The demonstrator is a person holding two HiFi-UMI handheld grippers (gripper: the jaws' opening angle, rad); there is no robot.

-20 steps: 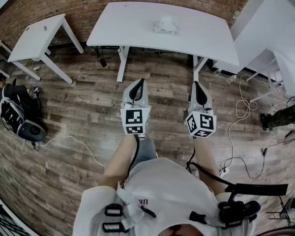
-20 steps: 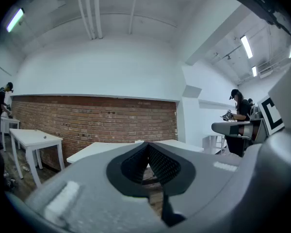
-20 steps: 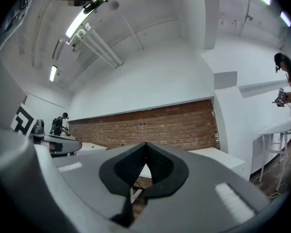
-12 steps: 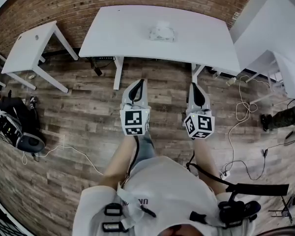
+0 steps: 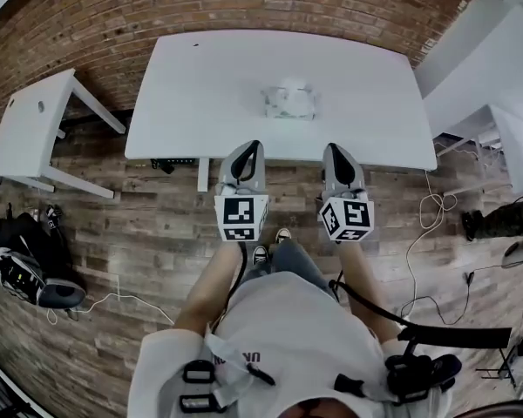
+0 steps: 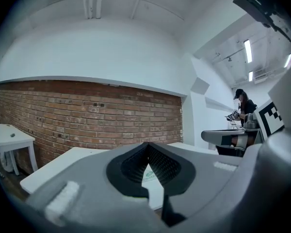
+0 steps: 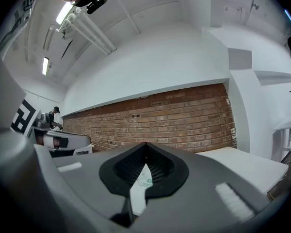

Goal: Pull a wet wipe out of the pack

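Two side tables [image 5: 30, 138] flank the desk [image 5: 200, 85] bearing the pack [image 5: 289, 101].

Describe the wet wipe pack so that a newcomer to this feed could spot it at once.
In the head view, find the brick wall across the top; the large white table stands in front of it. Near the middle of that tabletop lies the wet wipe pack, a small pale packet with faint green print. It is the only item lying on that table.

Smooth matt white table [image 5: 200, 85], rough red brick wall [image 5: 244, 7], matt wood-plank floor [image 5: 139, 216], soft plastic wipe pack [image 5: 289, 101], matt grey plastic left gripper [image 5: 243, 149] and right gripper [image 5: 336, 149], ribbed black pads [image 6: 162, 165]
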